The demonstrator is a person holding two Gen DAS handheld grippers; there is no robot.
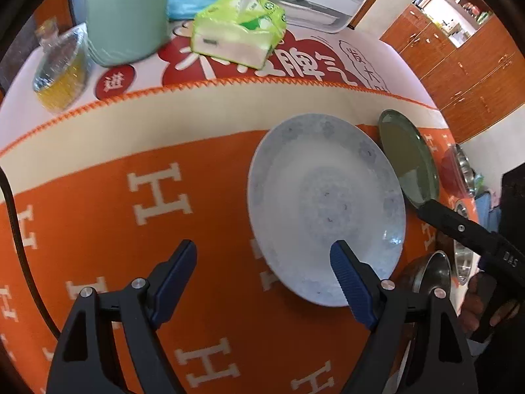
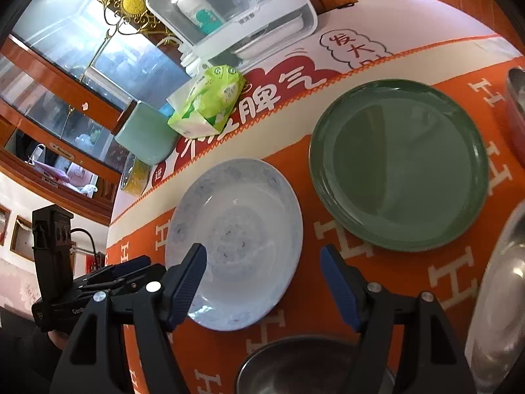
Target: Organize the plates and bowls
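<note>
A white plate with a pale blue pattern [image 1: 328, 203] [image 2: 236, 246] lies on the orange cloth. Beside it on the right lies a dark green plate [image 1: 410, 154] [image 2: 400, 164], flat and empty. My left gripper [image 1: 264, 249] is open above the cloth, its right finger over the white plate's near rim. My right gripper [image 2: 262, 252] is open too, with its left finger over the white plate and the plate's right rim below the gap. Neither holds anything. A steel bowl [image 2: 295, 367] [image 1: 430, 269] sits near the front edge.
A second steel bowl [image 2: 505, 295] and a red bowl [image 1: 456, 170] stand at the right. Behind the cloth are a green tissue pack [image 1: 239, 29], a mint container [image 1: 128, 16], a jar with yellow contents [image 1: 62, 69] and a white appliance [image 2: 236, 10]. Wooden cabinets line the wall.
</note>
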